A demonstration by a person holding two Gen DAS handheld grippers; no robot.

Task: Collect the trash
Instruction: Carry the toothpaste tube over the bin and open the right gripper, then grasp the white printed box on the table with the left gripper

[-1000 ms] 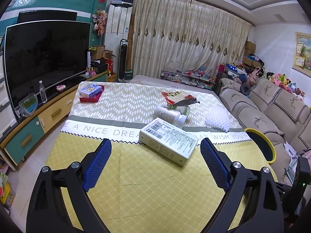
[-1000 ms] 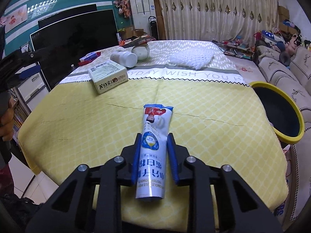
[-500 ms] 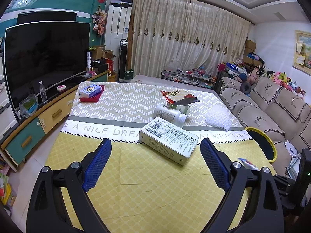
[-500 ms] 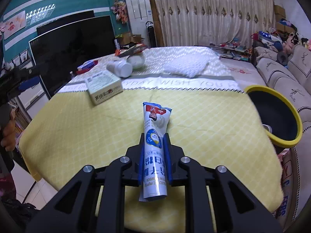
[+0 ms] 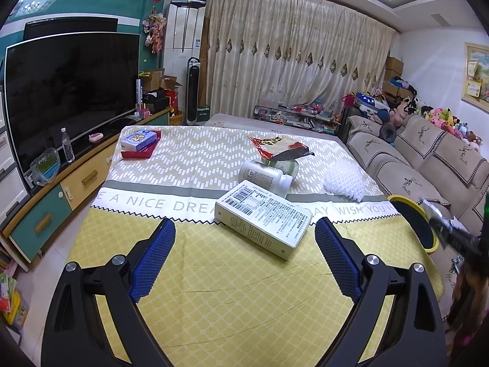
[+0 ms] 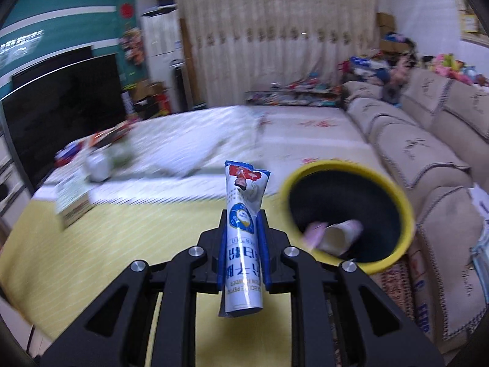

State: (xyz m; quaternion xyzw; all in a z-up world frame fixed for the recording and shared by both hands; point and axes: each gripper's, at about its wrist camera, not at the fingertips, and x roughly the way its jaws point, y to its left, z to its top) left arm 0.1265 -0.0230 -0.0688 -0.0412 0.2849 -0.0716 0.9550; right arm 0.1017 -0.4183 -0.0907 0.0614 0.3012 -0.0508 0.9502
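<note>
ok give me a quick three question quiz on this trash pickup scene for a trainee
1. True or false: the right gripper is shut on the sachet.
2. Multiple choice: the yellow-rimmed bin stands A) on the TV cabinet, B) at the table's edge beside the sofa, C) under the curtains.
3. Fill in: the left gripper is ____ and holds nothing, with the white box lying beyond it.

Key:
1. True; its pads press both sides of the sachet.
2. B.
3. Open.
</note>
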